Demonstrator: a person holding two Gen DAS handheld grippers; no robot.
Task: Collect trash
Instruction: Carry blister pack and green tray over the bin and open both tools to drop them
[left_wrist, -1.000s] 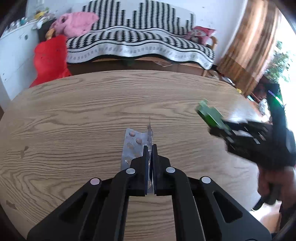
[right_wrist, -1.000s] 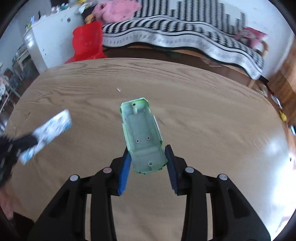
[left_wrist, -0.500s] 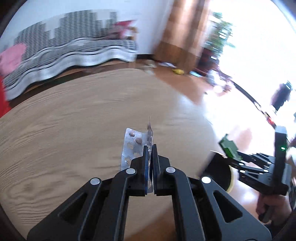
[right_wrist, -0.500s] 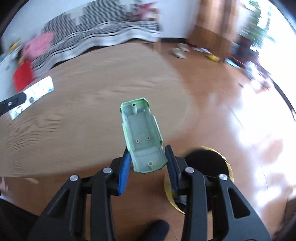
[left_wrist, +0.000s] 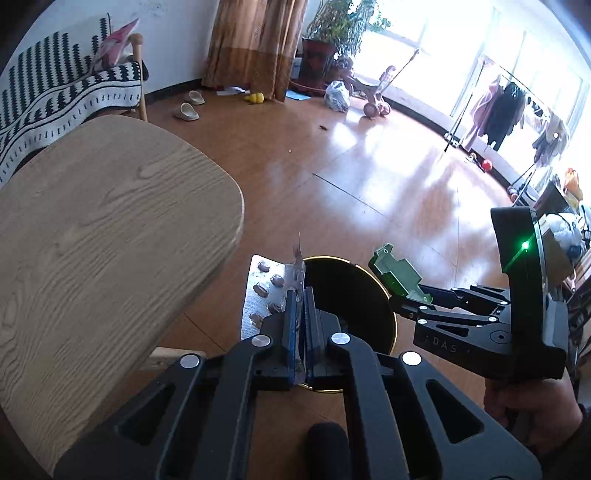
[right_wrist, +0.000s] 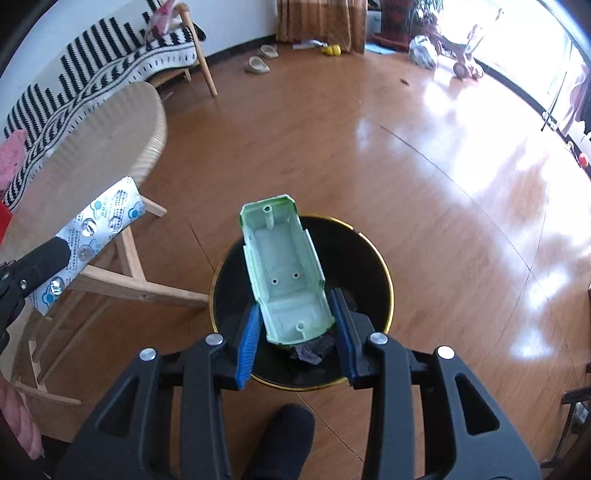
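- table (left_wrist: 110, 229): far left in both views, top bare where visible; both pieces of trash are off it and carried out over the floor.
- left gripper (left_wrist: 300, 295): jaws fully pinched on the blister pack (left_wrist: 263, 291), clamped by one edge so the sheet sticks out past the tips. Thin foil, so an edge pinch is the only workable hold. In the right wrist view its printed back shows (right_wrist: 92, 236), hanging beside the bin, not over it.
- bin (right_wrist: 373, 254): black, gold rim, on the floor just ahead of the person's foot (right_wrist: 284, 424). Some dark scraps already inside.
- right gripper (right_wrist: 293, 325): jaws part open, closed across the width of the green plastic shell (right_wrist: 284, 273), hollow side up. Shell sits right above the bin mouth, so likely first to drop.
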